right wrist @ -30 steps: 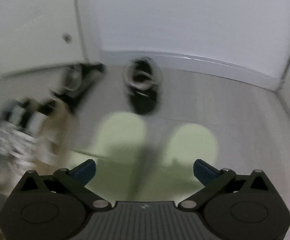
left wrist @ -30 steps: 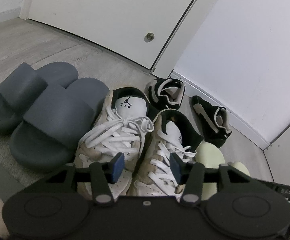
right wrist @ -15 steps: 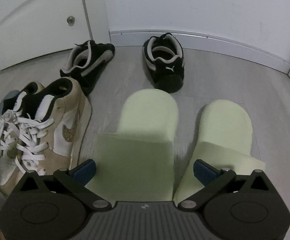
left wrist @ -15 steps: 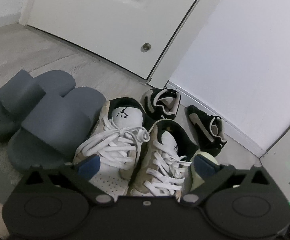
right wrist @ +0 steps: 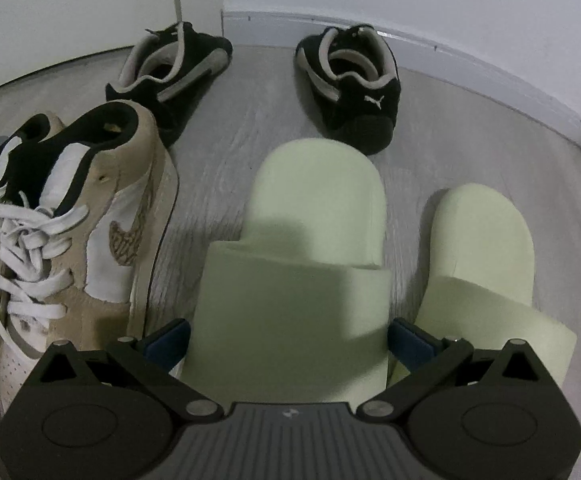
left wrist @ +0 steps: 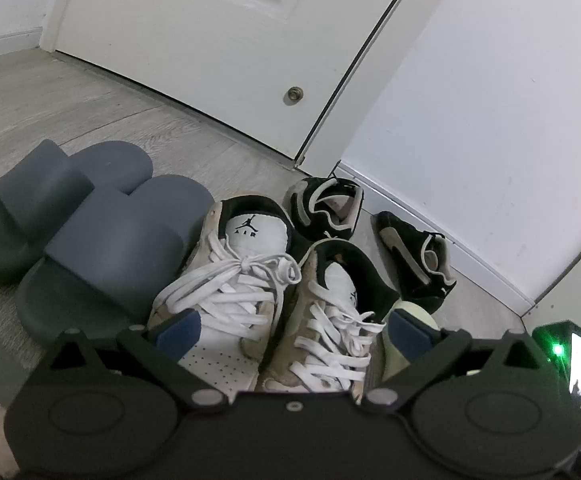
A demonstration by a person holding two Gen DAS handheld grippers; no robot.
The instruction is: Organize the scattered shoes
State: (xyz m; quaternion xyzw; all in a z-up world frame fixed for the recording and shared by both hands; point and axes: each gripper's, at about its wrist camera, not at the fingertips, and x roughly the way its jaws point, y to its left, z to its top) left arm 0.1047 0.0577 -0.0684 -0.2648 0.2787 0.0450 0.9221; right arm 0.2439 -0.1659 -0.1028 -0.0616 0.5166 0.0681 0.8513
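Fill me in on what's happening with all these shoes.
A person is tidying shoes on the floor with a handheld gripper in each hand. The right gripper is open, its fingers on either side of the nearer pale green slide, with its mate beside it. The left gripper is open above the tan and white sneakers. The grey slides sit paired next to them. The two black sneakers lie apart by the wall.

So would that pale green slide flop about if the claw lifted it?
Probably not much: the pale green slide looks like thick moulded foam, so likely light and fairly stiff. Its smooth, broad strap might slip or squash slightly between the open right claw.
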